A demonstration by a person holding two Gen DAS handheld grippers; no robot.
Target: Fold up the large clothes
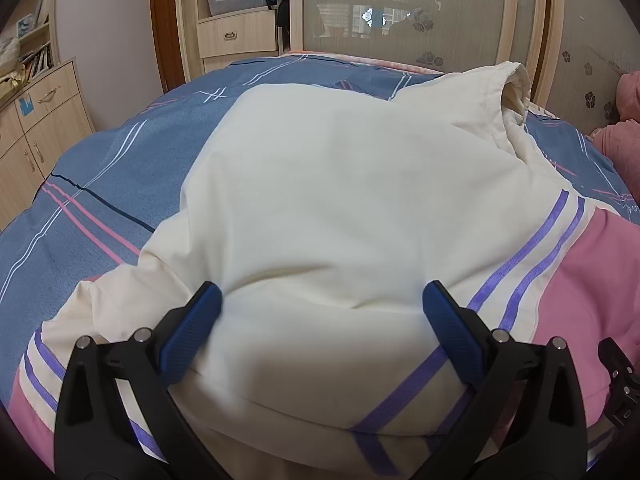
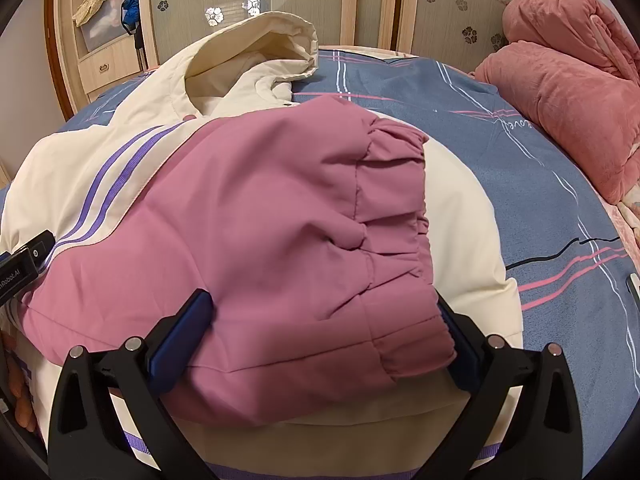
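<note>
A cream padded jacket (image 1: 332, 200) with purple stripes and pink sleeve ends lies on the blue bed; its hood (image 1: 512, 92) points to the far side. My left gripper (image 1: 322, 304) is open, its blue fingers (image 1: 192, 332) wide apart over the cream body near its folded edge. In the right wrist view the pink sleeve (image 2: 280, 240) with its gathered cuff (image 2: 396, 216) lies folded across the jacket (image 2: 100, 148). My right gripper (image 2: 320, 312) is open, its fingers (image 2: 180, 340) either side of the sleeve end.
The blue striped bedspread (image 1: 100, 184) surrounds the jacket. A pink folded blanket (image 2: 560, 100) lies at the right. Wardrobe doors (image 1: 400, 8) and drawers (image 1: 40, 120) stand behind and to the left. The left gripper's body (image 2: 20, 268) shows at the right view's left edge.
</note>
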